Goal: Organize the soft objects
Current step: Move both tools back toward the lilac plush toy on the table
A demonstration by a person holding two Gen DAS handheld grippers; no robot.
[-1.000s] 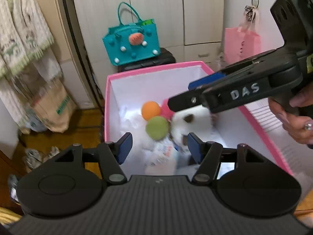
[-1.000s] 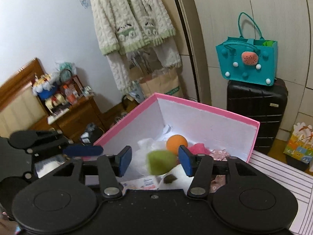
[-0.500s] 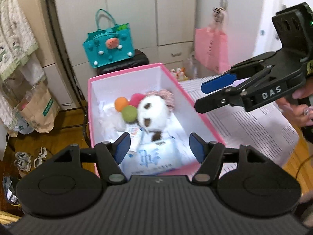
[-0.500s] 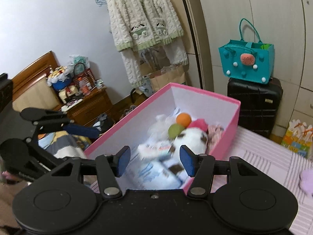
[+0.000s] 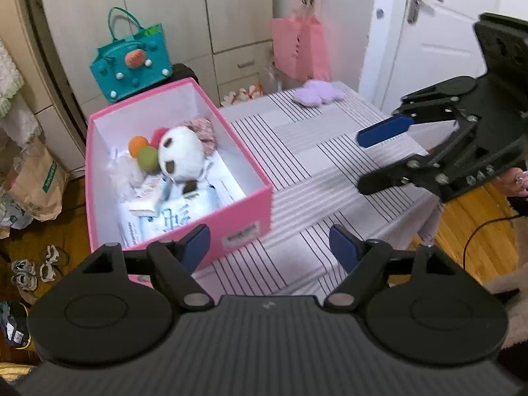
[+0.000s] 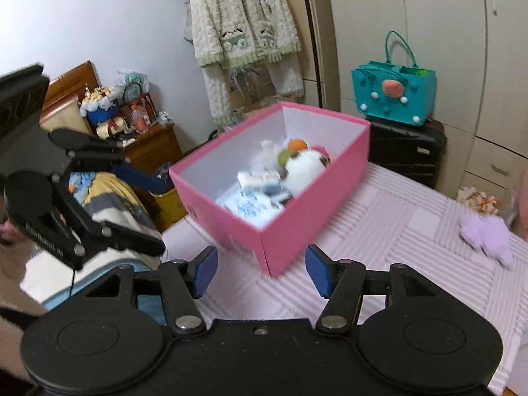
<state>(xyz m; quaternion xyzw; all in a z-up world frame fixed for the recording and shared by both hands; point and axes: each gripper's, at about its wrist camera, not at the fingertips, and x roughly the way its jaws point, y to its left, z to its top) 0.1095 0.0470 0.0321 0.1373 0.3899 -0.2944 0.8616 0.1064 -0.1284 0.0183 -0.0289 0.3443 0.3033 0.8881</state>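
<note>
A: In the left wrist view, why does the pink box (image 5: 244,204) sit at the striped worktop's (image 5: 330,151) left edge?

B: Probably handy for dropping things in. A round plush toy (image 5: 180,155) and felt balls (image 5: 145,153) lie inside. The left gripper (image 5: 269,242) is spreading, grasping nothing.

A: And the right wrist view?

B: The right gripper (image 6: 260,272) is widening too, empty. A fluffy lilac toy (image 6: 486,234) lies mid-right, well apart from the box.

Bright even indoor light, slight motion blur, fisheye-bent edges
</note>
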